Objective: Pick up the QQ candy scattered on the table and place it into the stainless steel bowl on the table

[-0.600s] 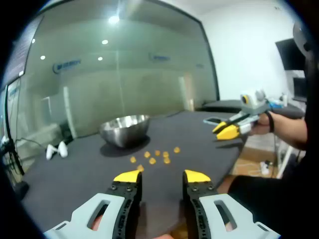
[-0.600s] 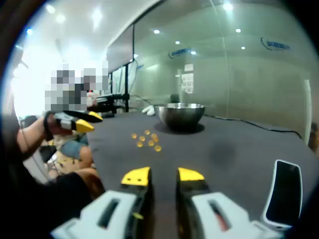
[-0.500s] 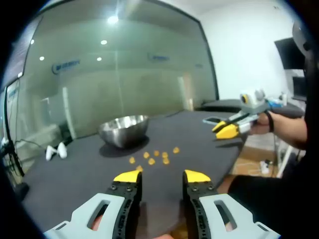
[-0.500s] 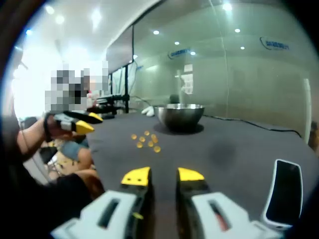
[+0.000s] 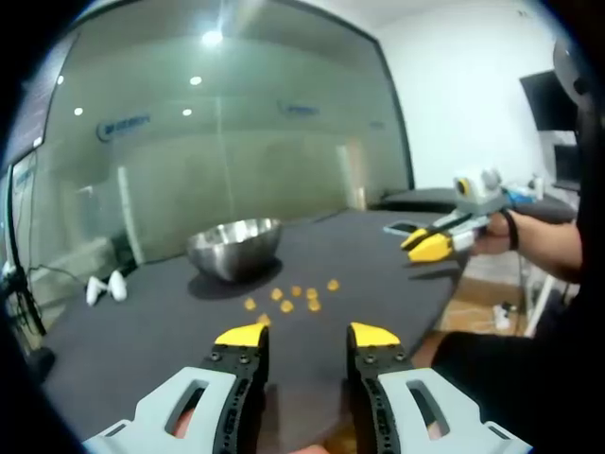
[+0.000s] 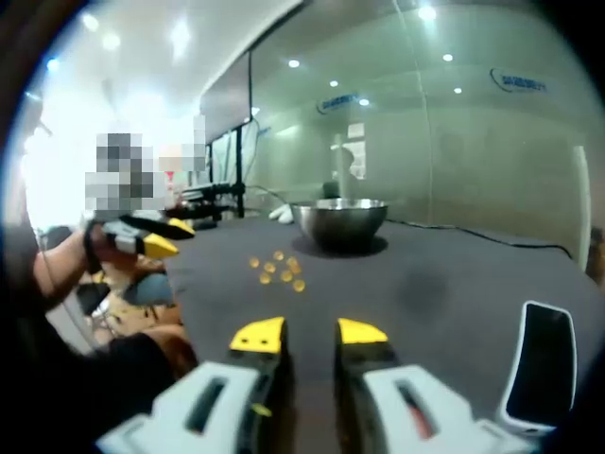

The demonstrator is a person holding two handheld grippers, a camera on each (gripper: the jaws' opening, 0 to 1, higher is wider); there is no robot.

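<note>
Here, small round orange QQ candies (image 5: 288,298) lie scattered on the dark grey table (image 5: 142,326), just beside the shiny stainless steel bowl (image 5: 235,248) at their 11 o'clock. The yellow-tipped left gripper (image 5: 306,335) and right gripper (image 6: 308,332) hover above the table, jaws parted, holding nothing. A white-edged phone (image 6: 539,364) lies at 3 o'clock.

Orange QQ candies (image 5: 289,297) scattered loose on dark table (image 5: 142,322) | shiny stainless steel bowl (image 5: 235,248) upright just behind

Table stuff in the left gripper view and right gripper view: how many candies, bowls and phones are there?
Orange candies: 8, as best the small blurry dots let me count
Stainless steel bowl: 1
Phone: 1
Total: 10
</note>
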